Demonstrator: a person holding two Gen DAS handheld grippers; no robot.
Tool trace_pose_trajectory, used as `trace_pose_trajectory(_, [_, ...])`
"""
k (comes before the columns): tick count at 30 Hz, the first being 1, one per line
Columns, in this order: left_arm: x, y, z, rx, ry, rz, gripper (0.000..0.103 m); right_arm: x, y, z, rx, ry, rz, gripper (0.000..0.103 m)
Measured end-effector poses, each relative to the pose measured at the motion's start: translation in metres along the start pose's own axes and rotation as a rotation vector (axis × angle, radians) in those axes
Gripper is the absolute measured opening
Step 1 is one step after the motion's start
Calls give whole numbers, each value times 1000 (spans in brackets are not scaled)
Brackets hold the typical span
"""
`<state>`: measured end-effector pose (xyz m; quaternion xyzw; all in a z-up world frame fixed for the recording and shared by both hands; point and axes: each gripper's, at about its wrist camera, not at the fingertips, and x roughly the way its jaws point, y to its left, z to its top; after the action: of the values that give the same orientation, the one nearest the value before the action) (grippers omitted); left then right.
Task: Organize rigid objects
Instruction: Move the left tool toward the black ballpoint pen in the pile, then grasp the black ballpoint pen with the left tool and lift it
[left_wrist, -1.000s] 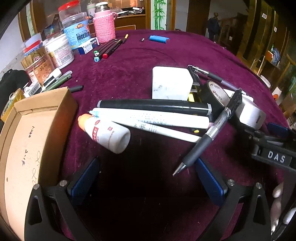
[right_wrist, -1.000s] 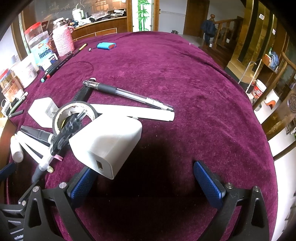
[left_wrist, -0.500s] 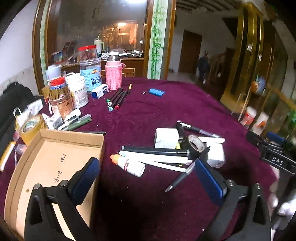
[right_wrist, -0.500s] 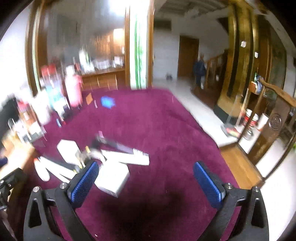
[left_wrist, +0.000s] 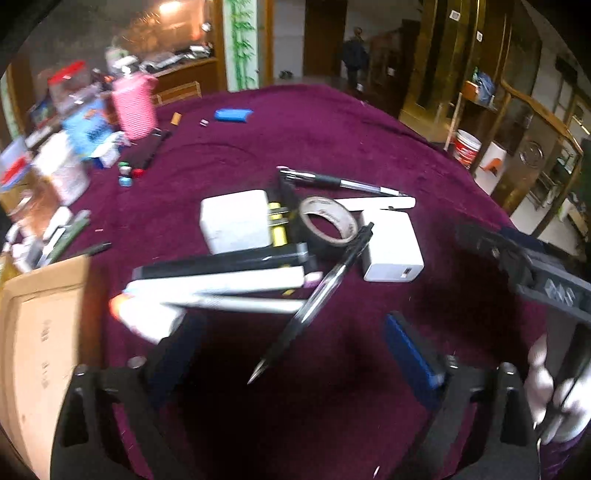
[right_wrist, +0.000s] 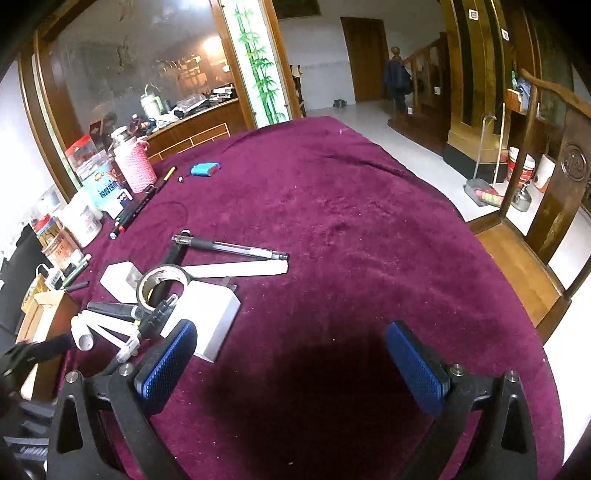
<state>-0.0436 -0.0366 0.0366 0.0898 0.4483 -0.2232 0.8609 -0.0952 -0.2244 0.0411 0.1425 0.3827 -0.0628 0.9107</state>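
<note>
Maroon-clothed desk (left_wrist: 332, 129) in a wood-panelled room. Left tool (left_wrist: 291, 343), pads apart and empty, has just narrowed slightly and dropped back over the black pen (left_wrist: 314, 295), ahead between its pads; right tool (right_wrist: 291, 365) gapes, empty. Nothing sorted yet, apparently.

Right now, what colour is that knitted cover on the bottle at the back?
Pink, on the bottle; the right wrist view shows it sharpest.

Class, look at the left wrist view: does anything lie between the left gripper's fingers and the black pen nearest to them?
Nothing visible does. The black pen lies slantwise with its tip toward the left gripper, and only bare maroon cloth shows between them. Its far end leans on the tape roll, beside the white charger. The fingers hold nothing.
</note>
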Motion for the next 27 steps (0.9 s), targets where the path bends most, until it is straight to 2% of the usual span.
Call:
trace_pose_trajectory(3, [17,-8,6,34,28,-11,73,2,1,-1,-2,8,-1,102])
trace_pose_trajectory(5, [22,-11,5,68,50,-12,56,3,1,-1,5,14,5,102])
trace_pose_trajectory(9, [27,-25,3,138,49,28,52,6,-2,0,25,24,14,102])
trace_pose_trajectory(13, [35,-27,8,137,47,56,50,7,-2,0,29,30,8,102])
trace_pose_trajectory(15, [32,-26,8,128,33,67,34,8,-1,-1,29,34,4,102])
trace_pose_trajectory(16, [30,-24,9,117,29,60,23,9,-1,-1,29,40,0,102])
trace_pose_trajectory(18, [26,-17,9,85,39,19,21,11,-1,-1,28,53,-7,102])
trace_pose_trajectory(21, [22,-16,7,94,36,43,18,14,-1,-1,30,66,-22,102])
trace_pose_trajectory(23, [15,-9,6,54,29,5,10,14,-1,-1,32,69,-25,102])
trace_pose_trajectory(27, [-13,13,-1,-45,-15,-50,10,16,-2,-1,29,79,-28,102])
